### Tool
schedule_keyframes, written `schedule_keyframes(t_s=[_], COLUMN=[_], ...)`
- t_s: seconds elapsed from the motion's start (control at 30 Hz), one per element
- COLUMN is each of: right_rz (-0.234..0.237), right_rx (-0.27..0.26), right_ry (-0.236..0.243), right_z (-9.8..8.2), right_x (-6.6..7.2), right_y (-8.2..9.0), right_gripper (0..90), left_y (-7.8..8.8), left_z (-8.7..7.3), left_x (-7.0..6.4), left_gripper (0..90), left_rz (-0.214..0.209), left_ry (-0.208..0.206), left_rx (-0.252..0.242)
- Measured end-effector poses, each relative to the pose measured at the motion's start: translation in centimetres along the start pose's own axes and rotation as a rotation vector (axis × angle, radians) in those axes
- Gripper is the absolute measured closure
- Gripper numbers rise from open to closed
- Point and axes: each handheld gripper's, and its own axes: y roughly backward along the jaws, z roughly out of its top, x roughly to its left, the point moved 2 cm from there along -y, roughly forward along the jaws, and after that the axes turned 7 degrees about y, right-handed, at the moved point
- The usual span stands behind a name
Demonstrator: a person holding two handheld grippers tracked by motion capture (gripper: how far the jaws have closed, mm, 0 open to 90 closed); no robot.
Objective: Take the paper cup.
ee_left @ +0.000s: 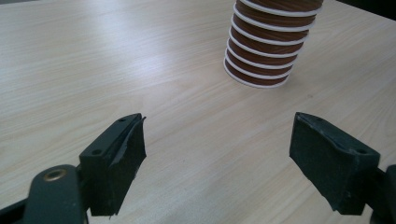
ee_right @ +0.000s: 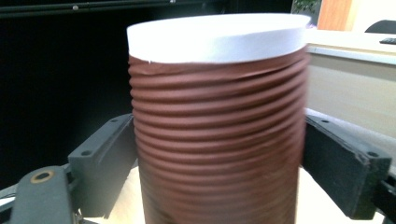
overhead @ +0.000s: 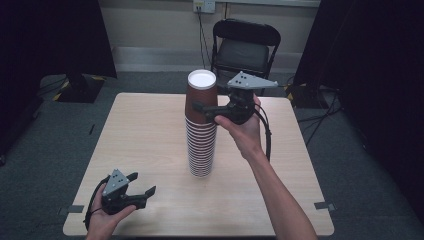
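The left hand (overhead: 102, 220) rested at about seven o'clock, holding the left gripper (overhead: 141, 184) low with its jaws spread wide and pointing toward two o'clock. The right forearm (overhead: 280, 200) reached from five o'clock toward the centre, the right hand (overhead: 245, 131) raised, the right gripper (overhead: 200, 112) pointing to nine o'clock, jaws closed around a ribbed brown surface.

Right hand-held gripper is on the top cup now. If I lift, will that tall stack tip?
Likely tippy: the tall stack of brown ribbed paper cups stands on a narrow base. The top cup probably crushes easily, though its ribs should limit slipping in the right hand-held gripper.
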Motion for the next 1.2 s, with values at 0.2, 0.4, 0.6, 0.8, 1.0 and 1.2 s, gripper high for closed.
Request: schedule_keyframes(t_s=[0.2,0.4,0.6,0.8,1.0,1.2], right_rz=[0.006,0.008,-0.002,0.002,0.001,0.003], right_rx=[0.048,0.064,0.103,0.095,0.100,0.095], right_ry=[0.009,0.017,0.032,0.028,0.033,0.033], right_z=[-0.4,-0.7,-1.1,-1.4,-1.4,-1.3], right_x=[-0.1,-0.1,0.1,0.1,0.1,0.1], right_y=[-1.3,-2.0,-2.6,-2.6,-2.6,-2.6], right_gripper=[12.5,11.7,10.7,10.2,10.4,11.4], left_y=[0.0,0.0,0.1,0.1,0.0,0.0], left_z=[0.0,0.0,0.0,0.0,0.0,0.0], left_x=[0.1,0.1,0.1,0.2,0.2,0.2], left_gripper=[18.2,18.2,18.2,18.2,18.1,17.3], left_rz=[0.002,0.003,0.002,0.001,-0.002,0.003], left_ry=[0.002,0.001,0.002,0.003,0.003,0.014], left_rx=[-0.003,-0.001,-0.005,-0.003,-0.001,0.000])
